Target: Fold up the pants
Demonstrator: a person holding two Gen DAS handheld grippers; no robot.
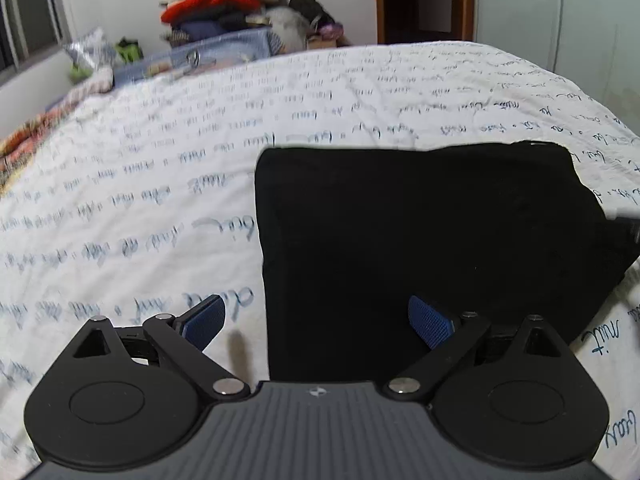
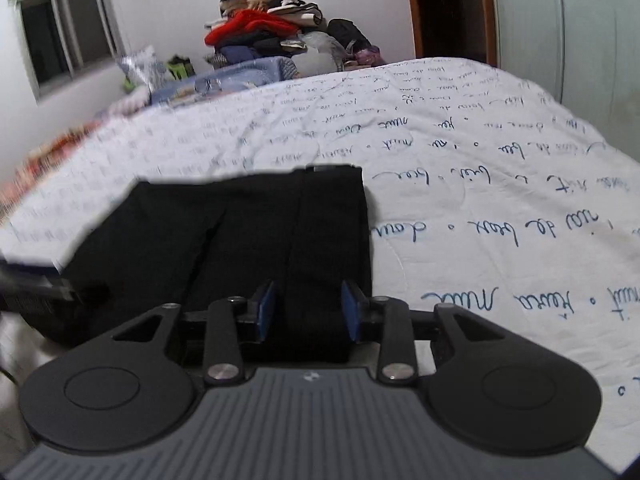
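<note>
The black pants (image 1: 420, 240) lie folded into a flat block on the white bedspread (image 1: 160, 168) with blue handwriting. My left gripper (image 1: 318, 324) is wide open over the block's near left edge; one blue pad is over the sheet, the other over the cloth. In the right wrist view the pants (image 2: 240, 240) lie ahead. My right gripper (image 2: 308, 312) is open with its blue pads either side of a strip of the near right part of the pants, not pinching it. The other gripper shows as a dark blur at the left edge (image 2: 36, 292).
A pile of clothes (image 1: 224, 4) and a blue plastic bin (image 1: 208, 52) stand beyond the bed's far edge. A window (image 2: 64, 40) is at the left, a dark doorway (image 2: 444, 12) at the back right. The bedspread (image 2: 500, 200) stretches to the right of the pants.
</note>
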